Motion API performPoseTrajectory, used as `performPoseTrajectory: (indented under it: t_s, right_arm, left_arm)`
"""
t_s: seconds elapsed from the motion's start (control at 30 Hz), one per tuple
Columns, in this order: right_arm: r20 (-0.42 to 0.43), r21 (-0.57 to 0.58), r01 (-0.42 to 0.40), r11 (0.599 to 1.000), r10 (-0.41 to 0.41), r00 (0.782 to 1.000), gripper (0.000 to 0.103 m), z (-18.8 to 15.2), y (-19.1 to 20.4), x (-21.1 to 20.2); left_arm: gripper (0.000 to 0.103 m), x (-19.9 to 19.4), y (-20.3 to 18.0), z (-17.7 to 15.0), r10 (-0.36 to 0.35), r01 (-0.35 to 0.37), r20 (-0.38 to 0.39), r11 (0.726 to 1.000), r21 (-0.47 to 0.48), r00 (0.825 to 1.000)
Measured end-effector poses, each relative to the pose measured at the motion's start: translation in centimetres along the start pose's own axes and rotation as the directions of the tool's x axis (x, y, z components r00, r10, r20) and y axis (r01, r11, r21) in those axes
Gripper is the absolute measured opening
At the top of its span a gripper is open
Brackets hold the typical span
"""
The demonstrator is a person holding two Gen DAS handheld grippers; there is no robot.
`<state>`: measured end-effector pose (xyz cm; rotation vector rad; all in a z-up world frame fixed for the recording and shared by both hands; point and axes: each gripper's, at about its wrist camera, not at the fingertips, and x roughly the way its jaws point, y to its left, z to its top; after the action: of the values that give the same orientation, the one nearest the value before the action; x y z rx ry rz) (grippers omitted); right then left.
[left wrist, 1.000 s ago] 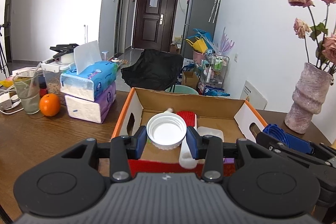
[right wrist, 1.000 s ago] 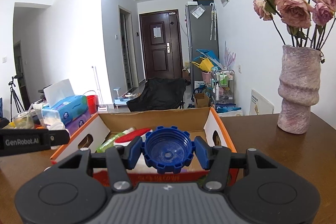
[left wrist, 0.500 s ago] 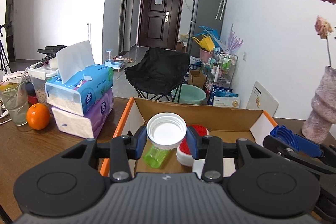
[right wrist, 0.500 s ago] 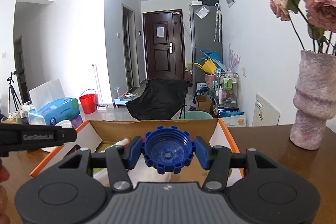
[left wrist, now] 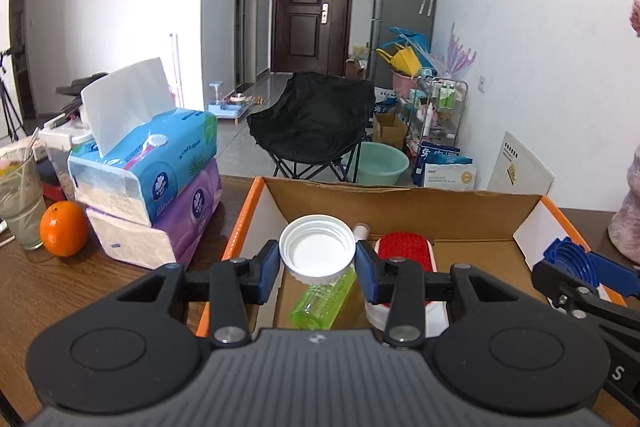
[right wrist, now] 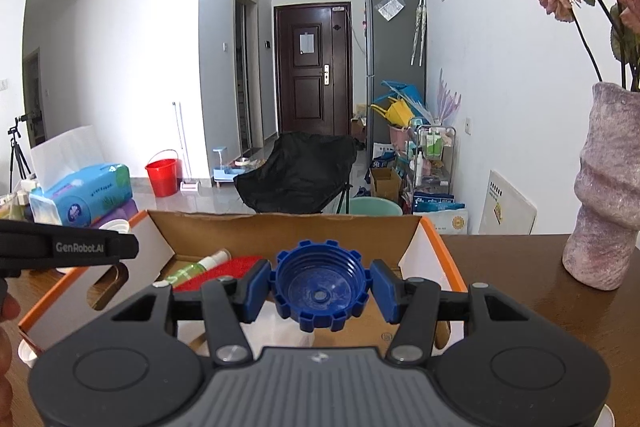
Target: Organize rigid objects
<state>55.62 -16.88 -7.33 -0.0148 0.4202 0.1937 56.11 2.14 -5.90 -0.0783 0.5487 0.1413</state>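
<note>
My left gripper (left wrist: 318, 263) is shut on a white screw lid (left wrist: 318, 249), held open side up above the near left part of a cardboard box with an orange rim (left wrist: 240, 227). In the box lie a green bottle (left wrist: 324, 301) and a red-topped brush (left wrist: 404, 251). My right gripper (right wrist: 320, 293) is shut on a blue toothed cap (right wrist: 320, 291) over the box's near edge (right wrist: 448, 259). That blue cap (left wrist: 572, 263) also shows at the right of the left wrist view. The white lid (right wrist: 114, 225) peeks out at the left of the right wrist view.
Two stacked tissue packs (left wrist: 156, 183), an orange (left wrist: 63, 229) and a glass (left wrist: 20, 203) stand left of the box on the brown wooden table (left wrist: 60, 291). A pinkish vase (right wrist: 608, 195) with dried roses stands to the right. A black folding chair (left wrist: 316, 119) is beyond the table.
Both grippers have moved forward and slightly down over the box, each still holding its lid. The green bottle and the brush have come into view inside the box.
</note>
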Motion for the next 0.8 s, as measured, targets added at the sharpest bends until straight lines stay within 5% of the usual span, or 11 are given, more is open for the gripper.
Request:
performPoseTrajectory:
  t_s: [0.1, 0.13, 0.2, 0.27, 0.3, 0.8]
  right_arm:
    - [-0.006, 0.001, -0.001, 1.0, 0.002, 1.0, 0.054, -0.1, -0.1, 0.2]
    - [-0.011, 0.001, -0.003, 1.0, 0.003, 1.0, 0.055, -0.2, -0.2, 0.2]
    - [-0.018, 0.006, -0.003, 1.0, 0.003, 1.0, 0.084, -0.2, -0.3, 0.3]
    - [0.002, 0.012, 0.004, 1.0, -0.004, 1.0, 0.102, -0.4, -0.3, -0.1]
    - [0.013, 0.015, 0.01, 1.0, -0.01, 1.0, 0.103, -0.4, -0.3, -0.3]
    - [0.025, 0.019, 0.031, 0.999, -0.031, 0.999, 0.103, -0.3, -0.8, -1.6]
  left_arm:
    - [0.059, -0.5, -0.5, -0.2, 0.016, -0.017, 0.022, 0.999, 0.028, 1.0]
    - [0.072, -0.7, -0.6, -0.2, 0.021, -0.022, 0.034, 0.999, 0.031, 0.999]
    - [0.084, -1.0, -0.5, -0.1, 0.033, -0.035, 0.053, 0.999, 0.03, 0.998]
    - [0.098, -1.4, -0.4, -0.1, 0.034, -0.036, 0.067, 0.999, 0.022, 0.997]
    - [0.102, -1.6, -0.3, 0.0, 0.038, -0.039, 0.075, 0.999, 0.017, 0.996]
    - [0.103, -3.4, 0.7, 0.2, 0.048, -0.045, 0.088, 0.998, -0.034, 0.995]
